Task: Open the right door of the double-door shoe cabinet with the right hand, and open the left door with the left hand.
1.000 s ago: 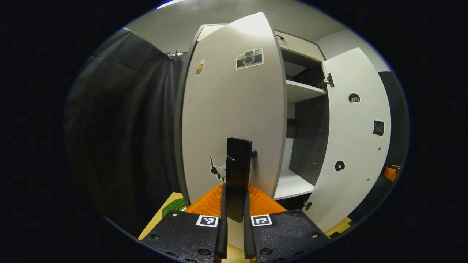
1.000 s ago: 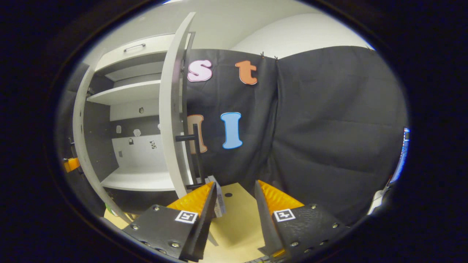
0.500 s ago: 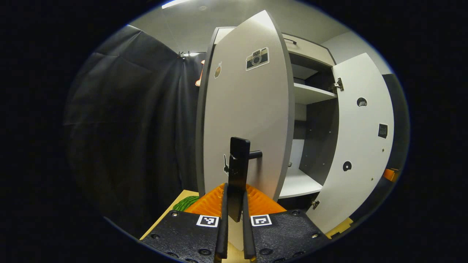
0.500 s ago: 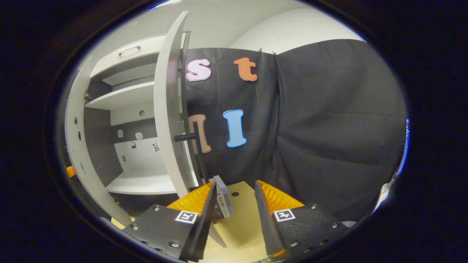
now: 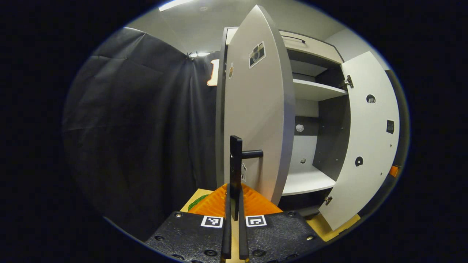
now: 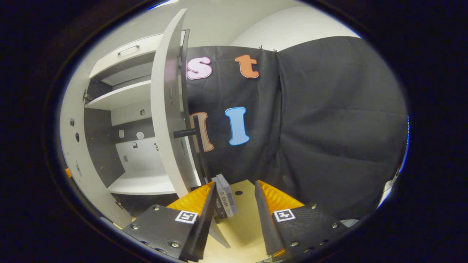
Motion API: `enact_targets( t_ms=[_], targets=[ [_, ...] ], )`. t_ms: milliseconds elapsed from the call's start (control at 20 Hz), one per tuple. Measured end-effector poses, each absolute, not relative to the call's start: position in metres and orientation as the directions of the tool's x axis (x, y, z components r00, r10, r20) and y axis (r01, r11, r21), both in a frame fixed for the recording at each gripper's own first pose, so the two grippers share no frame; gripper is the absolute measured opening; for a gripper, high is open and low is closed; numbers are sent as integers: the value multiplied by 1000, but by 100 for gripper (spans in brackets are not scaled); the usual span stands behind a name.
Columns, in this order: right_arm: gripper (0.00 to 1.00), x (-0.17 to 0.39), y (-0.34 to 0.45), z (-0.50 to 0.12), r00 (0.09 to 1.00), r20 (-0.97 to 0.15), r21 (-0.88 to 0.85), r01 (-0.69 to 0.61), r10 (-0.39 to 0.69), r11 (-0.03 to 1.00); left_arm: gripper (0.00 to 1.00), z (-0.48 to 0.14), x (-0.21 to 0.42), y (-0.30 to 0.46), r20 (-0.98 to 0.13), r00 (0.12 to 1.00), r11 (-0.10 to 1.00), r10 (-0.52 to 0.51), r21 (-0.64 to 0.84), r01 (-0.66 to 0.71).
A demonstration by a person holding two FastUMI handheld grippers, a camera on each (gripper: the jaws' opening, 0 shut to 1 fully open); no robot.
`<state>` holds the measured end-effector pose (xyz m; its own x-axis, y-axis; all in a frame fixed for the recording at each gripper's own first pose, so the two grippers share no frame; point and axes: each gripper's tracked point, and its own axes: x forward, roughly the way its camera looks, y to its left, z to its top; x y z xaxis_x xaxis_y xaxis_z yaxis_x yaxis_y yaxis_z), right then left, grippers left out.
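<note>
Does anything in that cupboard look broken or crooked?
Nothing stands out. Both white cabinet doors hang open on their hinges, the white shelves sit level, and the left gripper pinches the black bar handle.

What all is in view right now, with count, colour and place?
Shoe cabinet: one, white with grey interior, ahead.
Left door: one, white, swung out, stickers on its front.
Left door handle: one, black, between the left tool's fingers.
Right door: one, white, wide open.
Right door handle: one, black bar, free.
Shelves: two seen, white, inside.
Floor: yellowish wood.
Left tool: one, black-orange, shut on handle.
Right tool: one, black-orange, open.
</note>
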<state>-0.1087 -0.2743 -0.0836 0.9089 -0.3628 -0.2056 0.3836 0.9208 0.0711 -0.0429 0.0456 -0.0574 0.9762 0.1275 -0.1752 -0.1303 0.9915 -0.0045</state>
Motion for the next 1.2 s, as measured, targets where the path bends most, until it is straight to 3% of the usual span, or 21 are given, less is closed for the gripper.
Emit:
enact_targets(
  t_ms=[300,450,500,1200],
  targets=[
    [62,-105,-274,-86,909,-204,77,386,-364,919,2,-56,-51,78,-175,966,981,192,-3,-196],
    [58,-104,-275,-86,911,-204,88,382,-359,920,1,-56,-51,93,-180,961,976,212,-5,-216],
    [63,-104,-274,-86,912,-202,93,380,-356,920,1,-55,-52,94,-176,963,977,202,-27,-210],
    [63,-103,-274,-87,911,-200,96,385,-361,918,1,-58,-50,121,-155,983,993,101,-51,-110]
  ],
)
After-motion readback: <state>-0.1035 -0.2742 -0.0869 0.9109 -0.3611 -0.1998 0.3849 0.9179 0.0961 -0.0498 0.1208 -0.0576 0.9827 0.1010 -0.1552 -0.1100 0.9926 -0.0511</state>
